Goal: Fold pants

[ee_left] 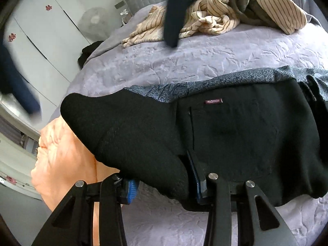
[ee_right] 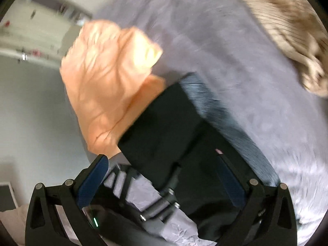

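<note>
Here the left gripper (ee_left: 164, 186) clamps a black pants (ee_left: 235, 135) fold; the right gripper (ee_right: 162, 176) gapes above them.

Black-framed left claw (ee_left: 164, 184) and right claw (ee_right: 162, 176), blue ribbed pads, silver pins.

I see black pants (ee_left: 235, 135), a lavender embossed bedspread (ee_left: 205, 55), peach cloth (ee_left: 63, 160), and cream pinstriped clothes (ee_left: 215, 18).
</note>
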`<state>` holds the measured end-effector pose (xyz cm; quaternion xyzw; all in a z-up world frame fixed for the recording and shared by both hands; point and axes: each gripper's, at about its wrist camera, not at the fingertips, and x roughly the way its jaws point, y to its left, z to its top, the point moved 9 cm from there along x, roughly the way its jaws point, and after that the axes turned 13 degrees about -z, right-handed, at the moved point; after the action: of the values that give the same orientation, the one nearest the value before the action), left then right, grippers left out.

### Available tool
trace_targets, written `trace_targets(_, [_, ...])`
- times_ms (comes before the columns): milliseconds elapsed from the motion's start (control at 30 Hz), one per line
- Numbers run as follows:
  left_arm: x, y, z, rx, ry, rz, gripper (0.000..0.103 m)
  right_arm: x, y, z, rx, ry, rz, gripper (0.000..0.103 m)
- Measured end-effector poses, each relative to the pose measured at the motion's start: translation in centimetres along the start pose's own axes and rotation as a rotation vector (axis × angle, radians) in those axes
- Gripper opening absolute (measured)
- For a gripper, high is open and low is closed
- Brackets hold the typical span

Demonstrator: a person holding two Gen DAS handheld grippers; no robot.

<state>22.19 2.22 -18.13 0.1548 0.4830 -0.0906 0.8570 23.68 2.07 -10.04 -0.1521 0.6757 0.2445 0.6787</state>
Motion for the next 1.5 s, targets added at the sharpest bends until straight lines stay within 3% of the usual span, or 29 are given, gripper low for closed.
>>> trace_targets(167, [-0.3, 0.0, -0.3, 0.001, -0.001, 0.0, 0.043, 4.3, 2.5, 1.0, -0.074, 0.124, -0.025, 0.103])
trace_targets(200, [-0.3, 0.1, -0.4, 0.0, -0.003, -0.002, 0.043, 4.9, 2.2, 1.1, -0.069, 0.143, -0.052, 0.097])
trace_targets(233, [-0.3, 0.1, -0.3, 0.001, -0.003, -0.006, 0.043, 5.2, 1.8, 0.9, -0.053, 0.152, -0.061, 0.067])
trace_targets(300, [-0.6, -0.2, -0.1, 0.013, -0.004, -0.015, 0.043, 5.4, 1.1, 0.7, 0.012, 0.183, 0.022, 0.024])
trace_targets(433, [-2.4, -1.4, 1.3, 0.044, -0.048, -0.017, 0.043, 3.0, -0.5, 0.0, 0.053, 0.109, 0.077, 0.022])
trace_targets(633, [-7.5, -4.4, 5.5, 0.058, -0.159, -0.075, 0.043, -3.2, -4.2, -3.3, 0.153, -0.074, 0.241, 0.022])
trace_targets(800, [-11.6, -9.3, 8.8, 0.105, -0.246, -0.142, 0.043, -8.8, -9.4, -8.5, 0.284, -0.249, 0.346, 0.022])
trace_targets(1033, [-15.4, -19.8, 11.9, 0.258, -0.314, -0.243, 0.043, -14.0, -17.9, -18.0, 0.483, -0.435, 0.371, 0.022])
trace_targets(1233, [-15.9, -28.8, 11.7, 0.389, -0.301, -0.315, 0.043, -13.8, -24.0, -25.8, 0.641, -0.51, 0.394, 0.022])
trace_targets(1500, [-14.1, -36.6, 8.6, 0.503, -0.207, -0.349, 0.043, -8.9, -29.2, -33.8, 0.777, -0.486, 0.407, 0.022])
